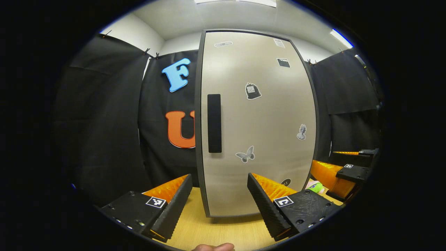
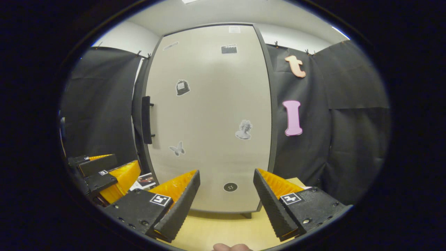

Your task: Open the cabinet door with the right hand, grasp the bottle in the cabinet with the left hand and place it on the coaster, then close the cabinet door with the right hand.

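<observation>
Evidently nothing has begun: the cabinet door (image 1: 258, 122) stands flush shut, stickers across its pale face, on a light wooden table (image 1: 209, 230). The bottle is presumably behind it; I cannot see it, nor pick out a coaster for certain.

Left gripper (image 1: 219, 198) hangs in front of the door's lower part, jaws wide apart, holding nothing. Right gripper (image 2: 226, 198) likewise, jaws apart and empty, facing the door's lower middle, clear of it.

The handle (image 2: 146, 120) is a dark vertical bar on the door's left edge, well off to the left of the right gripper's line.

Step in hand, by my reckoning: the approach to open the door. Next move calls for the right gripper to rise and cross left to that bar, pinch it, then swing the door outward.
</observation>
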{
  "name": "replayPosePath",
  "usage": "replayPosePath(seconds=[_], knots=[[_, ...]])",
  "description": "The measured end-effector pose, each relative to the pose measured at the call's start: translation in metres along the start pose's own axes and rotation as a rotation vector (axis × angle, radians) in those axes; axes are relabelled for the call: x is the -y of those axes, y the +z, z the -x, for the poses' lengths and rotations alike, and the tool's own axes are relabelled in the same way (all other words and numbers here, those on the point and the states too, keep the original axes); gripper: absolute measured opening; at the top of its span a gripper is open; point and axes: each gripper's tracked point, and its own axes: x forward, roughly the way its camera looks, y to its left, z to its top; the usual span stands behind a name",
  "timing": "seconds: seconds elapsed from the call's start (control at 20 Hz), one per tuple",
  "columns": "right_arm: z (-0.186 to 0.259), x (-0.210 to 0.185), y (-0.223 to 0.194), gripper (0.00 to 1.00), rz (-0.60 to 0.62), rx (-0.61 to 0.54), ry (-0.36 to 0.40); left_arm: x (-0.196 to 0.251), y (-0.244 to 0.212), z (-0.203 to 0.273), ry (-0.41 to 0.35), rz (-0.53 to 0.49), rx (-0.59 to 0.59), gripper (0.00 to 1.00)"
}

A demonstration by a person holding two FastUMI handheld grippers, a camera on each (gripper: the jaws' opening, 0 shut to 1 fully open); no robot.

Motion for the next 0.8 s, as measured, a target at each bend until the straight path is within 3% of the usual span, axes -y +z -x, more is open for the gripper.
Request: replayPosePath(seconds=[0.15,0.2,0.25,0.4,0.5,0.8], knots=[[-0.004,-0.010,-0.001,0.95,0.011,-0.010,0.031,-0.002,-0.001,0.006,0.000,0.005,-0.007,0.96],[-0.006,-0.014,0.001,0.99,0.017,-0.009,0.040,-0.004,0.001,0.008,0.001,0.006,-0.002,0.96],[-0.008,-0.018,0.003,0.95,0.019,-0.006,0.049,-0.006,0.002,0.010,0.003,0.006,0.002,0.96],[-0.018,-0.036,0.008,0.99,0.017,0.004,0.090,-0.010,-0.001,0.021,0.008,0.030,-0.017,0.96],[-0.028,-0.049,0.008,0.94,0.028,-0.010,0.120,-0.017,-0.001,0.029,0.024,0.034,-0.016,0.96],[-0.050,-0.097,0.020,0.99,0.053,-0.003,0.206,-0.037,-0.015,0.062,0.059,0.035,-0.045,0.97]])
